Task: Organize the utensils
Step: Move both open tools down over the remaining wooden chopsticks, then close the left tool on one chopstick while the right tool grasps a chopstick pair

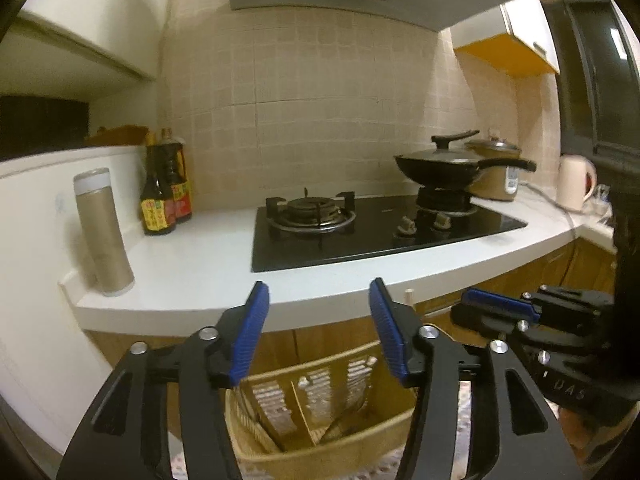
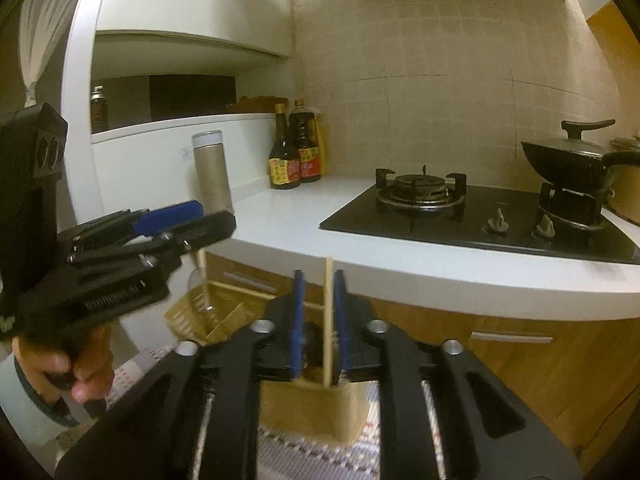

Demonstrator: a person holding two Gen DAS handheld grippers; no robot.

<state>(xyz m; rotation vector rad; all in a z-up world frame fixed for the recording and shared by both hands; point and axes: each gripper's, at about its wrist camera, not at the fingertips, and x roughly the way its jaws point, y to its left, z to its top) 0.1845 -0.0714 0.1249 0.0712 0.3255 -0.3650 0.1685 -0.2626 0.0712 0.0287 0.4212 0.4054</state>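
A beige slotted utensil basket (image 1: 320,412) with dividers sits low in front of the counter, below my left gripper (image 1: 318,300), which is open and empty above it. The basket also shows in the right wrist view (image 2: 208,312). My right gripper (image 2: 320,280) is shut on a thin wooden chopstick (image 2: 329,320) held upright above a beige holder (image 2: 312,412). A second wooden stick (image 2: 201,268) and a clear utensil stand in the basket. The right gripper appears at the right of the left wrist view (image 1: 496,304); the left one at the left of the right wrist view (image 2: 200,216).
A white counter (image 1: 208,264) carries a black gas hob (image 1: 376,228), a lidded wok (image 1: 448,164), a rice cooker (image 1: 500,172), a kettle (image 1: 576,180), two sauce bottles (image 1: 164,196) and a tall beige canister (image 1: 104,232). Wooden cabinets (image 2: 520,380) stand below.
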